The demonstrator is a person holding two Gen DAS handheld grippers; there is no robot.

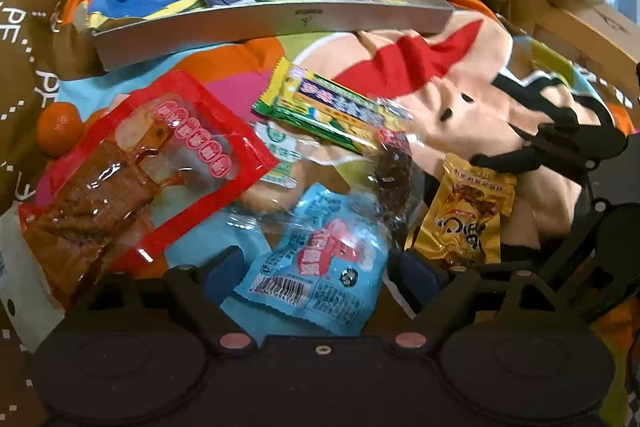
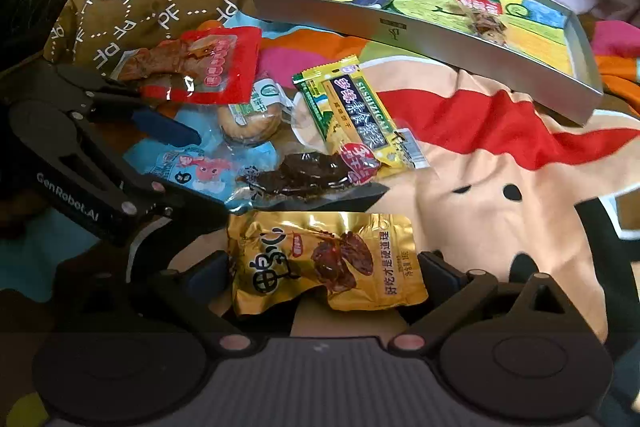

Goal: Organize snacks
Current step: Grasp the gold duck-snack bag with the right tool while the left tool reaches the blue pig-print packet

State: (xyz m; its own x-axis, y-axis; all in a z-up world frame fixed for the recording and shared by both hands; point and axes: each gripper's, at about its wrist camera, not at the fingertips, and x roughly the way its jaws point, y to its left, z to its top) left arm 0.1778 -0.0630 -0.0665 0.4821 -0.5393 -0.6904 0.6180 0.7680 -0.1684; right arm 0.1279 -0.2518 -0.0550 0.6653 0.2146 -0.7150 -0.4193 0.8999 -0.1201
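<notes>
**Both hand-held grippers down over the snack pile, jaws apart**

Left hand-held gripper (image 1: pixel 316 273): pitched down toward the pile, jaws spread, straddling the light-blue plastic snack packet (image 1: pixel 316 283). Pads not visibly pressing on it. In the right wrist view its blue-padded finger (image 2: pixel 168 127) reaches in from 9 o'clock, over the blue packet (image 2: pixel 200 167).

Right hand-held gripper (image 2: pixel 324 273): also pitched down, jaws wide, one on each side of the gold foil snack pouch (image 2: pixel 324 259). Pads sit just beside the pouch's short edges; contact not confirmed, reads as open.

Materials/shapes:
- Gold pouch: crinkled metallic foil, rectangular, lying flat. Long axis runs 9–3 in the right wrist view, across the jaws.
- Blue packet: glossy film, barcode end toward the camera, long axis roughly 7–1 in the left wrist view.
- Red clear-window pouch (image 1: pixel 132 163): at 10 o'clock from the blue packet, brown strips inside.
- Green-yellow wrapped bar (image 1: pixel 332 111): at 12 o'clock, long axis 10–4.
- Clear bag with dark dried pieces (image 2: pixel 308 171): between bar and gold pouch.
- Small orange fruit (image 1: pixel 58 127): far 9 o'clock.

All on a soft cartoon-print blanket (image 1: pixel 460 87), wrinkled. Shallow grey rectangular box lid (image 1: pixel 280 27) at 12 o'clock, a few snacks inside.
</notes>
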